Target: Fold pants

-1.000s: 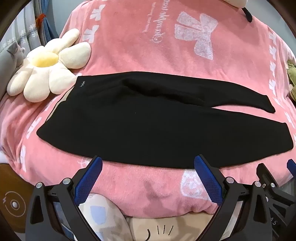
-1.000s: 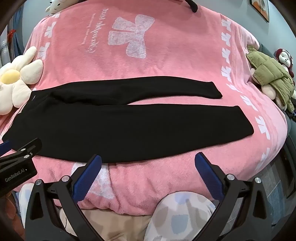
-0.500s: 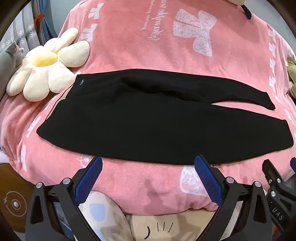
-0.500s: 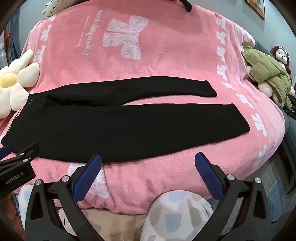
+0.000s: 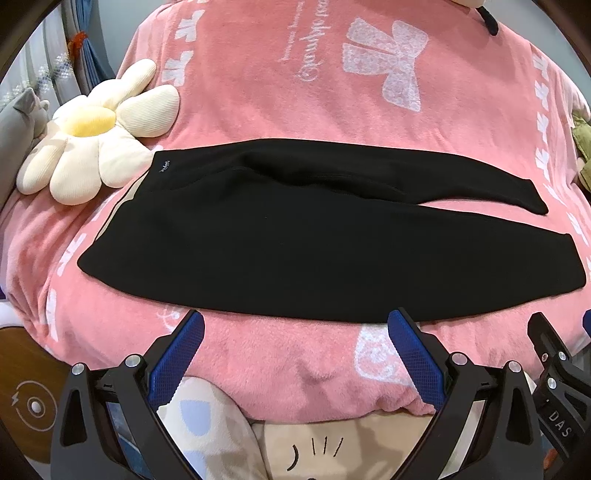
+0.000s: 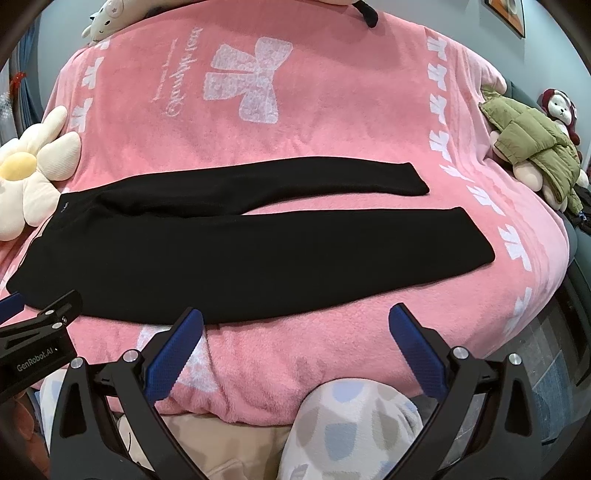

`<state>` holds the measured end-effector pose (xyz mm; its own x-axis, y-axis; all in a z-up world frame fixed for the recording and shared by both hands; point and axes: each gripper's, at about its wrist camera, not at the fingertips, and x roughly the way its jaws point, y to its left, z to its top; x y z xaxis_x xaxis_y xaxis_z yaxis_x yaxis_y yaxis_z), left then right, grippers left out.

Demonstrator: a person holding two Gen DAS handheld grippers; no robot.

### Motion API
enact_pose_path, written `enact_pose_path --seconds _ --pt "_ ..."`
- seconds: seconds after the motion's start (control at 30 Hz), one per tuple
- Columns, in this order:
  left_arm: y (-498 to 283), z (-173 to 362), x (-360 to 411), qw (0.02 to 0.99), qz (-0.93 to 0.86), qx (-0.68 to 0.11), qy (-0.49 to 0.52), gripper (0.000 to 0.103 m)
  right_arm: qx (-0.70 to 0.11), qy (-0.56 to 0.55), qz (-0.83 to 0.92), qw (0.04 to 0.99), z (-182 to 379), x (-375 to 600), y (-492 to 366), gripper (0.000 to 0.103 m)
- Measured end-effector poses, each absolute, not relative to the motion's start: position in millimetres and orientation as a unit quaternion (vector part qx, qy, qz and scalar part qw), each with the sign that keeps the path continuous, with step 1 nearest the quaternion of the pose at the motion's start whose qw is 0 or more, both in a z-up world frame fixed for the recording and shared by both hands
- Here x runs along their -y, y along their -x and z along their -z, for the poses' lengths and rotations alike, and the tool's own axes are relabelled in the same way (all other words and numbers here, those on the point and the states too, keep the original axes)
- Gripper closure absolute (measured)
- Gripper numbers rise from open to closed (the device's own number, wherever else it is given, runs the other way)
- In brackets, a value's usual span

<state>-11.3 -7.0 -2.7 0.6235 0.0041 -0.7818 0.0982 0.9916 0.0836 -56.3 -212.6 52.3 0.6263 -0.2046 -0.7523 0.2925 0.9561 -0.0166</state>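
Black pants (image 5: 314, 243) lie flat on the pink blanket (image 5: 295, 81), waistband at the left by the flower cushion, both legs stretched to the right with a narrow gap between them. In the right wrist view the pants (image 6: 229, 251) show their two leg ends at the right. My left gripper (image 5: 295, 328) hovers open just short of the near edge of the pants, nothing between its blue pads. My right gripper (image 6: 295, 325) is open too, near the lower leg's front edge. The left gripper's body (image 6: 37, 343) shows at the left of the right wrist view.
A cream flower cushion (image 5: 92, 136) lies left of the waistband. A plush toy in an olive jacket (image 6: 535, 155) sits at the blanket's right edge, and a white plush (image 6: 107, 18) at the far end. A person's patterned knees (image 6: 351, 424) are below the grippers.
Both grippers have crept slightly forward toward the pants' near edge and drifted a little. The pants have not moved; both grippers stay open.
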Motion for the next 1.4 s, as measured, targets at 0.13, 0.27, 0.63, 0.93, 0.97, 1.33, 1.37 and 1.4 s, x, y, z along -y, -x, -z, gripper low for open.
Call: enact_pose_path --seconds 0.13,0.27,0.63,0.93,0.97,1.33,1.37,1.4 --pt "13.7 2.9 7.0 0.899 0.027 -0.433 -0.06 0.005 -0.409 -0.054 0.138 0.9 -52.5 212.3 57.6 0.005" --pt "14.2 2.9 7.1 0.898 0.027 -0.434 -0.06 0.005 -0.409 -0.055 0.138 0.901 -53.3 212.1 57.6 0.005" --pt "13.5 3.0 8.6 0.897 0.025 -0.438 -0.06 0.005 -0.41 -0.053 0.139 0.9 -52.1 211.0 58.2 0.005" --pt "13.6 2.8 7.0 0.895 0.026 -0.44 -0.059 0.005 -0.41 -0.053 0.138 0.9 -51.2 210.8 59.0 0.005" --pt "13.5 2.9 7.0 0.895 0.028 -0.441 -0.058 0.005 -0.41 -0.053 0.137 0.9 -51.2 210.4 59.2 0.005" --pt "10.7 6.1 9.0 0.893 0.026 -0.445 -0.06 0.005 -0.413 -0.054 0.137 0.899 -47.6 209.8 57.5 0.005" --pt "10.4 6.5 9.4 0.893 0.026 -0.446 -0.059 0.005 -0.414 -0.054 0.138 0.898 -46.8 209.7 57.2 0.005" --pt "9.8 7.0 9.4 0.892 0.025 -0.447 -0.059 0.005 -0.415 -0.054 0.138 0.898 -46.2 210.0 55.7 0.005"
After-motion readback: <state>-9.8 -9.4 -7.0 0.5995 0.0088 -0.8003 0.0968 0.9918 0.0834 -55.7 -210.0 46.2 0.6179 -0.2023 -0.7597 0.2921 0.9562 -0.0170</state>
